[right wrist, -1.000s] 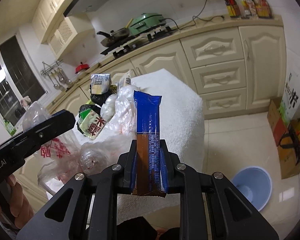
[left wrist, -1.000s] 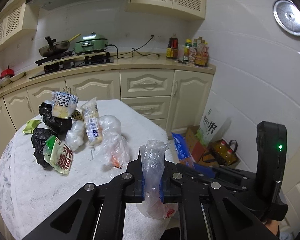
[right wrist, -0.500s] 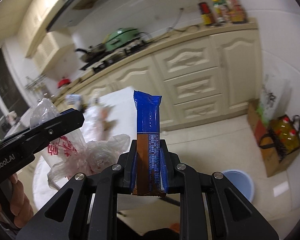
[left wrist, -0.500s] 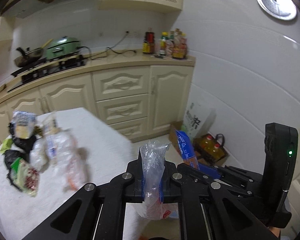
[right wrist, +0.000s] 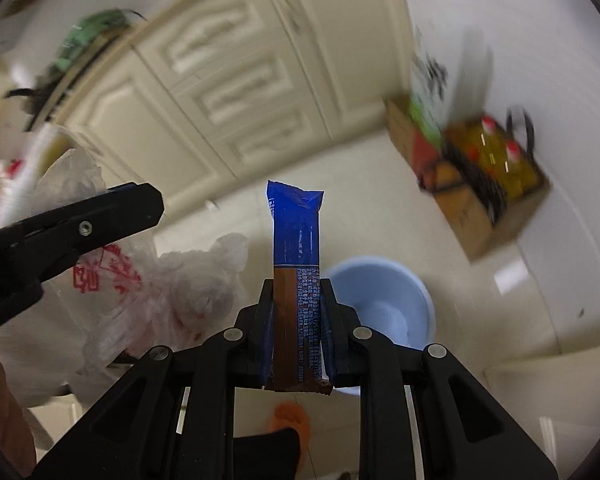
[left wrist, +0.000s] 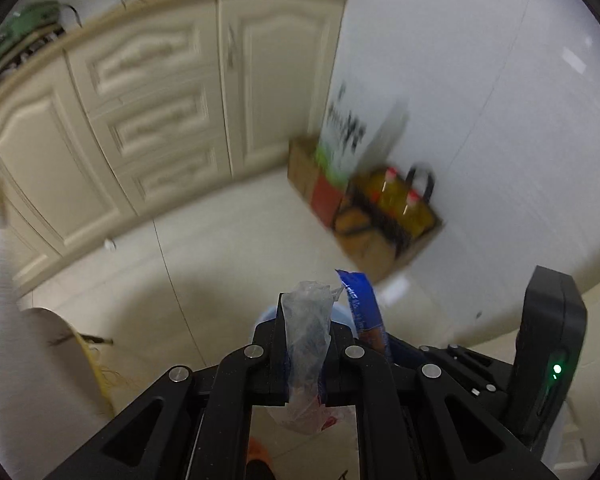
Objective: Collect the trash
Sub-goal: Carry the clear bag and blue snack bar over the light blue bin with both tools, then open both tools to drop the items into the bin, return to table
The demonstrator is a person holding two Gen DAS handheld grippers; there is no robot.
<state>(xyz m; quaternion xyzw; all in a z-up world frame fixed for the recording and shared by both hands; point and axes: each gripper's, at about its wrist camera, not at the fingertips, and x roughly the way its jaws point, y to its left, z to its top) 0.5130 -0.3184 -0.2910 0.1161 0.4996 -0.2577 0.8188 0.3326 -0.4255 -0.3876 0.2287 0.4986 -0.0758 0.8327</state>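
My left gripper is shut on a clear plastic bag with red print, which hangs below the jaws; it also shows in the right wrist view. My right gripper is shut on a blue and brown snack wrapper that stands upright between the jaws; its top shows in the left wrist view. A light blue bin stands on the floor just beyond and right of the wrapper. In the left wrist view the bin is almost hidden behind the fingers.
Cream cabinets run along the back. A cardboard box with oil bottles and a printed bag stand by the white wall at right. The white table edge is at the left. An orange slipper is below.
Both grippers have swung right and tilted down, away from the table and its trash pile, toward the floor. The blue bin is now closer under the wrapper. Both grips are unchanged.
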